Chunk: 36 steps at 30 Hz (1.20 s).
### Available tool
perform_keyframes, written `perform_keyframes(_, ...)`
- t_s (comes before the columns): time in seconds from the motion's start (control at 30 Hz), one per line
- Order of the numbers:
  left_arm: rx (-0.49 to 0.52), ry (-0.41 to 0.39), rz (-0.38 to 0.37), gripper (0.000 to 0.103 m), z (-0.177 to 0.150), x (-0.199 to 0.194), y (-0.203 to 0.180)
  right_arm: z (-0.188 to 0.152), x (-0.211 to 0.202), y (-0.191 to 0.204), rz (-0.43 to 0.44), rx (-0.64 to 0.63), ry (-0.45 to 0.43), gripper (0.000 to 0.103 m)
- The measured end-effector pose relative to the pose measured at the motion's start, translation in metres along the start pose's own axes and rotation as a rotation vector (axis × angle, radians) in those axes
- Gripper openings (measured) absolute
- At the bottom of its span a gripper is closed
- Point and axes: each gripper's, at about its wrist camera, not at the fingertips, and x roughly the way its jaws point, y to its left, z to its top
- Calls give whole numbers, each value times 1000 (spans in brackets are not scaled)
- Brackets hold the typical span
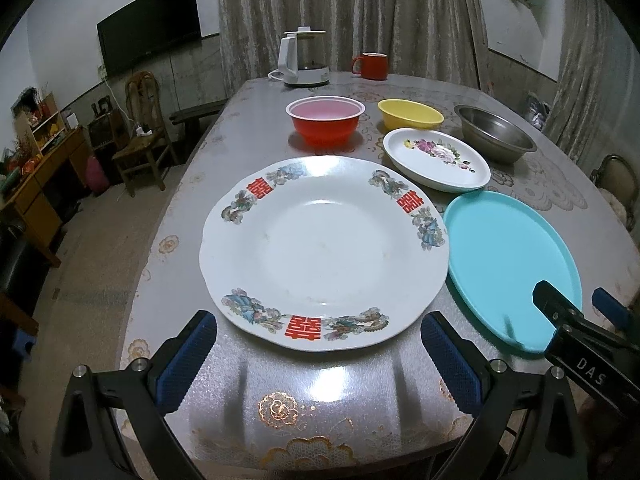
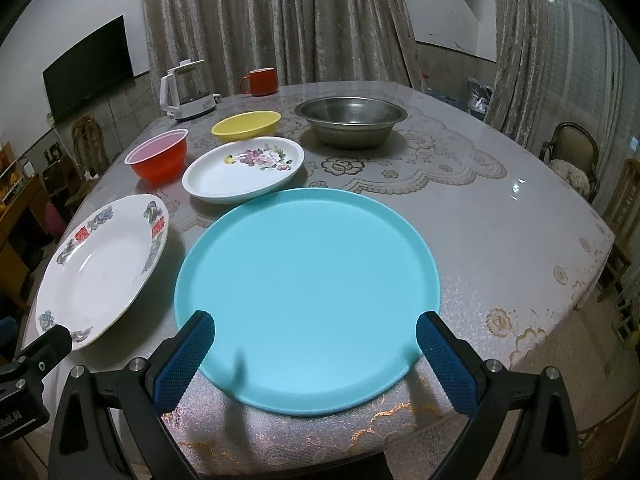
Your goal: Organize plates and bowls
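A large white plate with red characters [image 1: 324,252] [image 2: 104,264] lies at the table's near edge, right in front of my open, empty left gripper [image 1: 318,354]. A turquoise plate [image 2: 306,300] [image 1: 516,256] lies to its right, its near rim between the fingers of my open, empty right gripper [image 2: 316,354] [image 1: 576,308]. Behind them are a white oval flower plate [image 1: 436,158] [image 2: 244,168], a red bowl [image 1: 325,120] [image 2: 158,156], a yellow bowl [image 1: 410,114] [image 2: 246,124] and a steel bowl [image 1: 494,132] [image 2: 350,120].
A white kettle [image 1: 302,60] [image 2: 184,92] and a red mug [image 1: 370,66] [image 2: 260,82] stand at the table's far edge. The table [image 2: 480,208] has a patterned plastic cover. Chairs [image 1: 144,132] [image 2: 572,156] stand on both sides.
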Motion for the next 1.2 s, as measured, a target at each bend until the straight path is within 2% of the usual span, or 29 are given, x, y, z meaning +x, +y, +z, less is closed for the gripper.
perform_keyframes(0.93,-1,13,9,103,1,2,2,-2,4,-4,-8,23,17,103)
perform_keyframes(1.2,-2,16,10,103,2,2,2,-1,-1,-5,-6,27,-3,103)
